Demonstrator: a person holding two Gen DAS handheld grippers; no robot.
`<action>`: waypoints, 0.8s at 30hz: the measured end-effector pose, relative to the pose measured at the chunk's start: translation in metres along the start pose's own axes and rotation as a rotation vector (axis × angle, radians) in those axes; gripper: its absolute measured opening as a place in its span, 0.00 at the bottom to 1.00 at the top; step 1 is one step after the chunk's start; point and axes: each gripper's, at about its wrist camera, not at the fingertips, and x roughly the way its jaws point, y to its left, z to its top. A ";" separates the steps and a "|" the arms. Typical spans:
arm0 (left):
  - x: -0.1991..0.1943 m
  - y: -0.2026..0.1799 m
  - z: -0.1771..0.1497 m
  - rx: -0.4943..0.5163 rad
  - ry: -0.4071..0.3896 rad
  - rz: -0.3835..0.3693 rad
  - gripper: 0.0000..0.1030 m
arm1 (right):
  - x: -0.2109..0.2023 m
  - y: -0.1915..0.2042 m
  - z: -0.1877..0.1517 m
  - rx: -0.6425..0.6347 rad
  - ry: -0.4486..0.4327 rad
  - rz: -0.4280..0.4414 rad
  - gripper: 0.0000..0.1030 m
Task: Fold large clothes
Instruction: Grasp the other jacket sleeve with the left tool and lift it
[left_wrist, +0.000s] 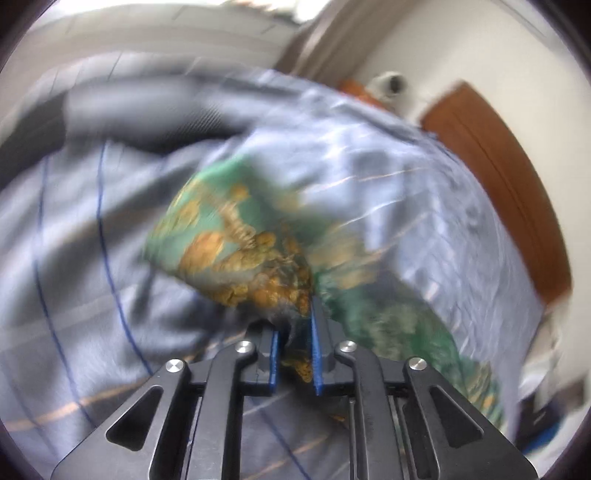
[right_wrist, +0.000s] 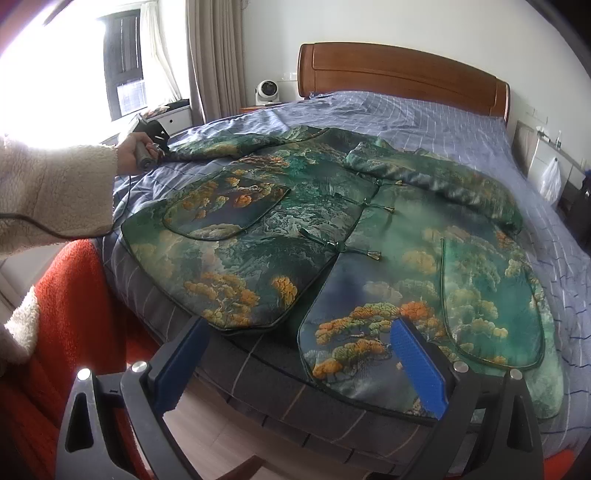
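Observation:
A large green brocade jacket (right_wrist: 306, 229) with orange tree patterns lies spread front-up on the blue checked bed (right_wrist: 424, 114). My left gripper (left_wrist: 295, 332) is shut on the end of the jacket's left sleeve (left_wrist: 236, 236); that view is blurred by motion. In the right wrist view the left gripper (right_wrist: 153, 138) shows in the person's hand at the far left sleeve end (right_wrist: 207, 146). My right gripper (right_wrist: 299, 354) is open and empty, just above the jacket's bottom hem at the bed's near edge. The right sleeve (right_wrist: 443, 177) lies folded across the chest.
A wooden headboard (right_wrist: 402, 74) stands at the far end. A small white fan (right_wrist: 267, 92) sits on a nightstand beside it. A bright window (right_wrist: 122, 62) with curtains is at the left. An orange-red fabric (right_wrist: 70, 314) lies beside the bed at lower left. A white bag (right_wrist: 550, 181) hangs at right.

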 end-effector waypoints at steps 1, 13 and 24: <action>-0.016 -0.025 0.002 0.102 -0.042 0.003 0.10 | 0.000 -0.001 0.000 0.003 -0.002 0.002 0.95; -0.167 -0.363 -0.181 1.069 -0.345 -0.320 0.10 | -0.014 -0.024 -0.007 0.084 -0.074 0.033 0.95; -0.044 -0.397 -0.419 1.458 -0.035 -0.164 0.50 | -0.037 -0.056 -0.017 0.167 -0.127 -0.030 0.95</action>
